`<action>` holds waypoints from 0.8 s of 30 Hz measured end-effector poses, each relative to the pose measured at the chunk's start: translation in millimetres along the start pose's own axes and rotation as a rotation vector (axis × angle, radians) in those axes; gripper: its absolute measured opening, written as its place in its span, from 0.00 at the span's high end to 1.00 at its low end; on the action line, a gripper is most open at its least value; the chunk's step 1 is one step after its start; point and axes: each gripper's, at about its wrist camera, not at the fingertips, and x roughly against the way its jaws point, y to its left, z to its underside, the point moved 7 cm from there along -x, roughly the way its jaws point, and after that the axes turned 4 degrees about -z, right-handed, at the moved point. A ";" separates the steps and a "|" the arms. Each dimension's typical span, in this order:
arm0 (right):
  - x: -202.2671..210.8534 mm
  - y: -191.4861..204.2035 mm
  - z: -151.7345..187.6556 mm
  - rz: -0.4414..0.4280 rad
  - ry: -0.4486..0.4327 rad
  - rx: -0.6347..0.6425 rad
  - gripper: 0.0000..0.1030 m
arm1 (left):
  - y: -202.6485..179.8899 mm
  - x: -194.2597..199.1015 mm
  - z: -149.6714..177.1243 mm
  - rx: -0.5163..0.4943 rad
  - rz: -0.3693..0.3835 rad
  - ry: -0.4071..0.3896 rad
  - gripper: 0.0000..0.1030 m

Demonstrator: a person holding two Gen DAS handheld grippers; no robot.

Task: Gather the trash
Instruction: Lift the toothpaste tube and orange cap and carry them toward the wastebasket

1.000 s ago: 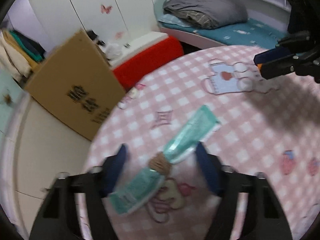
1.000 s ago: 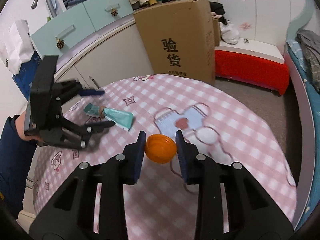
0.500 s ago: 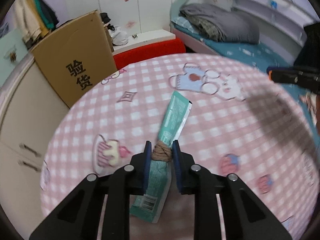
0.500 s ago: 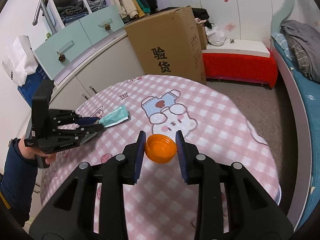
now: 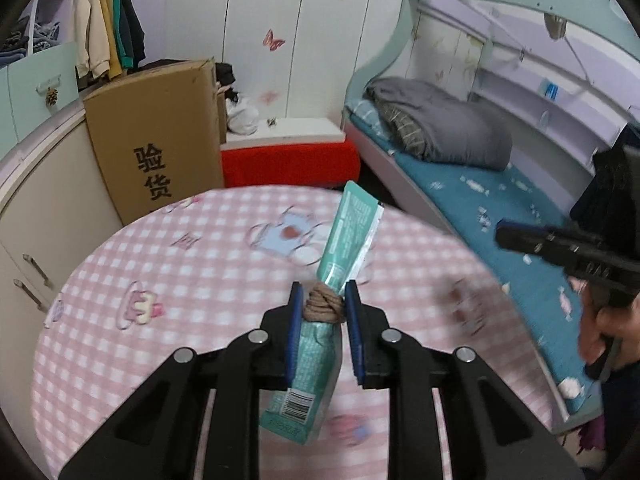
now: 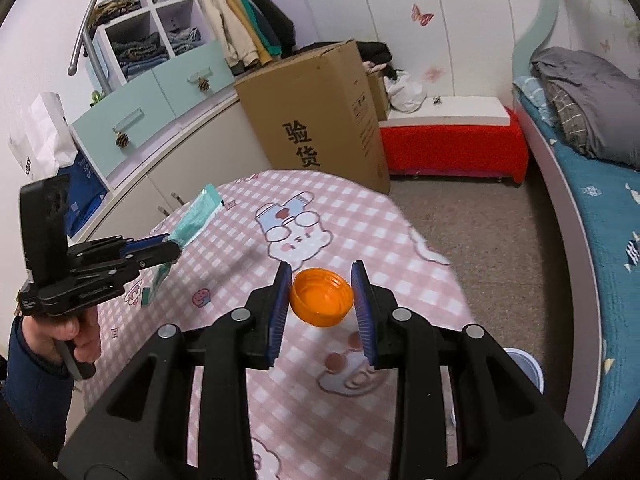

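The left gripper (image 5: 320, 306) was clamped on a teal wrapper (image 5: 352, 232), its blue pads pressing a knot of brown twine (image 5: 323, 307) wound round the wrapper's middle. The wrapper was clear of the table (image 5: 160, 264), one end sticking up past the fingertips and the barcode end hanging below between the black fingers. From the right wrist view the same gripper (image 6: 174, 250) showed at the left, held by a hand (image 6: 68, 336) in a dark sleeve, with the wrapper (image 6: 198, 216) angled up over the pink checked tablecloth. The right gripper (image 6: 322, 294) had its jaws narrow and closed on an orange cap (image 6: 322, 298), which sat open side up between the blue pads, lifted above the table (image 6: 360, 232). In the left wrist view the right gripper (image 5: 508, 236) appeared at the right edge, side on, over the bed's edge. A cardboard box (image 6: 320, 116) stood on the floor beyond the table, beside a red bench (image 6: 452, 148). A bed (image 6: 600, 184) with a grey blanket ran along the right.
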 end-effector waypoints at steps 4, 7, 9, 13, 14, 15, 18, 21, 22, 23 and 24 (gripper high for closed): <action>18.4 -15.4 -2.3 0.013 -0.032 -0.010 0.70 | -36.7 -1.5 -6.9 0.024 0.043 -0.017 0.81; 33.3 -31.7 -3.7 0.022 -0.058 -0.031 0.70 | -62.6 -5.5 -11.9 0.051 0.069 -0.024 0.81; 43.9 -45.1 -3.4 0.033 -0.076 -0.049 0.70 | -77.6 -8.9 -15.5 0.072 0.085 -0.024 0.81; 69.8 -83.2 -0.7 0.071 -0.112 -0.103 0.70 | -118.2 -16.3 -26.4 0.089 0.123 -0.025 0.81; 75.7 -91.5 0.5 0.081 -0.120 -0.116 0.70 | -128.6 -19.0 -29.3 0.092 0.136 -0.023 0.81; 82.6 -102.8 2.3 0.094 -0.129 -0.132 0.70 | -140.1 -22.2 -32.1 0.091 0.150 -0.019 0.81; 101.2 -136.4 10.2 0.133 -0.148 -0.188 0.70 | -171.1 -28.8 -34.8 0.086 0.195 -0.006 0.81; 116.0 -174.3 22.4 0.178 -0.155 -0.252 0.70 | -214.0 -42.1 -36.6 0.068 0.238 0.020 0.81; 119.3 -187.3 28.0 0.194 -0.151 -0.272 0.70 | -223.4 -45.8 -36.5 0.065 0.248 0.029 0.81; 121.3 -195.6 32.9 0.204 -0.145 -0.287 0.70 | -236.7 -52.5 -35.9 0.060 0.262 0.043 0.81; 122.9 -208.4 39.7 0.218 -0.137 -0.310 0.70 | -248.8 -59.9 -34.8 0.057 0.271 0.058 0.81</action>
